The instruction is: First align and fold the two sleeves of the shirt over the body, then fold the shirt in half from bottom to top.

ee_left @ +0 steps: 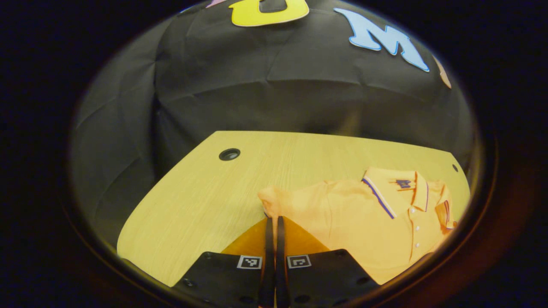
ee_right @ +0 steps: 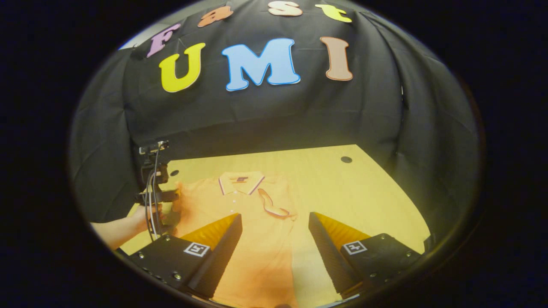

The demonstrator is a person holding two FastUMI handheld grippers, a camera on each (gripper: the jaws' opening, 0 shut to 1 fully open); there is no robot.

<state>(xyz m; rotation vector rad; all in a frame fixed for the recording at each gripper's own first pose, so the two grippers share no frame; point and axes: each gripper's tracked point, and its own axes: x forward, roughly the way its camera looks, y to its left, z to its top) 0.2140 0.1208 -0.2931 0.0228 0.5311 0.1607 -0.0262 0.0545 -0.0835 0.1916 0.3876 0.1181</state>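
Orange polo shirt (ee_left: 364, 222) lying flat on wooden tabletop (ee_left: 192, 192), lower right of left gripper view, collar toward far edge. Left claw (ee_left: 274, 222) at bottom centre, fingers pressed together on bunched sleeve (ee_left: 272, 201) at shirt's left edge. In right gripper view, shirt (ee_right: 252, 222) at lower centre, one sleeve (ee_right: 274, 207) already folded across chest. Right claw (ee_right: 274, 224) at bottom, fingers spread wide apart above shirt body, gripping nothing. Left claw (ee_right: 171, 209) also seen at left of this view, held by a hand (ee_right: 128, 226), at shirt's edge.
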